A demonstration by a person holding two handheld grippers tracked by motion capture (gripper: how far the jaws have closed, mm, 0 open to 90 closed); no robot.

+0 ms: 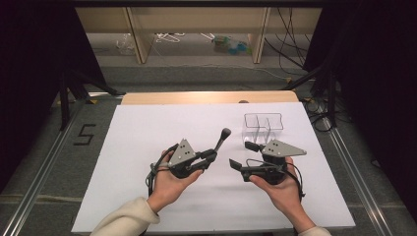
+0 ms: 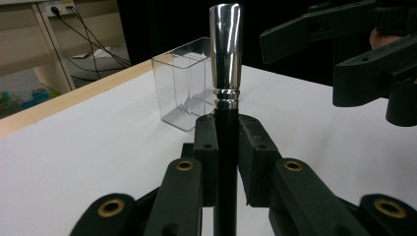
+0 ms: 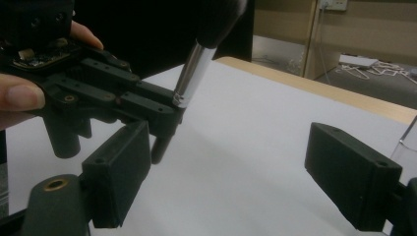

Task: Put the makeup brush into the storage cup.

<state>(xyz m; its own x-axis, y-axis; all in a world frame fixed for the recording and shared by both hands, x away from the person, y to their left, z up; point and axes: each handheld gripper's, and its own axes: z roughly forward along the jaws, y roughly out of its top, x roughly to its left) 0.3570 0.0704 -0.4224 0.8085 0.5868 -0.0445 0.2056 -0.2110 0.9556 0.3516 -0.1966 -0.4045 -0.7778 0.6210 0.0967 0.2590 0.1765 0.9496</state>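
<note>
My left gripper point(image 1: 212, 155) is shut on the black handle of a brush point(image 1: 222, 139) and holds it upright and tilted above the white table point(image 1: 147, 128). In the left gripper view, the brush's silver ferrule point(image 2: 225, 54) rises between the pads of the left gripper point(image 2: 227, 132). My right gripper point(image 1: 242, 155) stands open just to the right of the brush, with nothing between its jaws. The right gripper view has its own open jaws point(image 3: 226, 172) in front. Beyond them the left gripper point(image 3: 147, 105) clamps the brush point(image 3: 194, 73). The brush's dark head is cut off at the top.
A clear plastic box point(image 1: 263, 127) with compartments stands empty at the back right of the table, also seen as the clear box point(image 2: 184, 83) behind the brush. The table's wooden far edge point(image 1: 206, 97) lies beyond. Shelves and cables are on the floor behind.
</note>
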